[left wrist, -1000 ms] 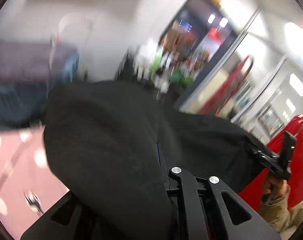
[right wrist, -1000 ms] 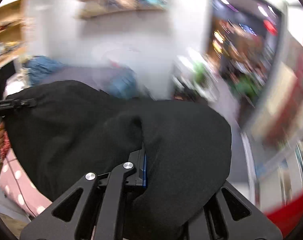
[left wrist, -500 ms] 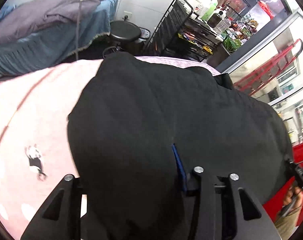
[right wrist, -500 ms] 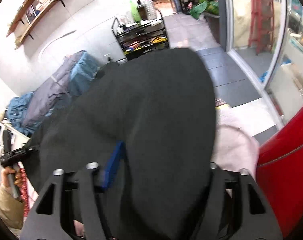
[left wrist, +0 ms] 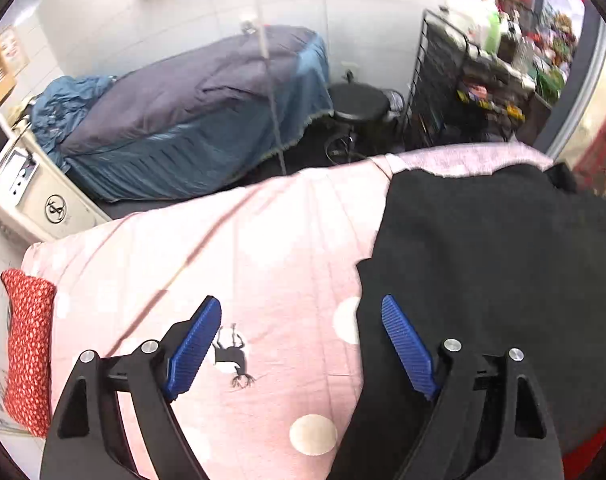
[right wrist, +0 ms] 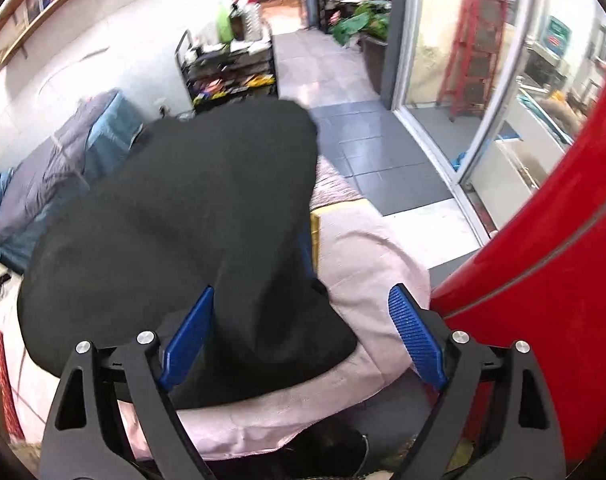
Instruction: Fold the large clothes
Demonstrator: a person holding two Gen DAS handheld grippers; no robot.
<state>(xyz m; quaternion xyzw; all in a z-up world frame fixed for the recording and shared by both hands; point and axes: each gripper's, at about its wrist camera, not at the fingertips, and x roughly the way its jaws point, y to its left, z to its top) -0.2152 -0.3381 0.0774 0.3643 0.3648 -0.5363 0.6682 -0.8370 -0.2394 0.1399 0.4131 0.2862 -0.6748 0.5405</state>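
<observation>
Black garment (left wrist: 495,260) now free of both grippers' fingers (left wrist: 407,350).

black garment (left wrist: 495,264) | large, dark fleece-like cloth | lying heaped, folded over | on pink dotted bed cover (left wrist: 239,248), toward its right edge

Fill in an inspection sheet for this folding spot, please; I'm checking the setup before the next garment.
Surface: pink dotted bedsheet, wrinkled, with a small deer print.
Job's things: black garment lying on the sheet, its edge bunched in the right wrist view.
Clutter: red patterned cloth at the sheet's edge.
Grippers: left hand-held gripper opening over bare sheet; right hand-held gripper opening, garment between the jaws, not pinched.
Cables: cord on the floor by the black stool.
Surroundings: blue covered bed, wire rack, glass door, red panel.
</observation>
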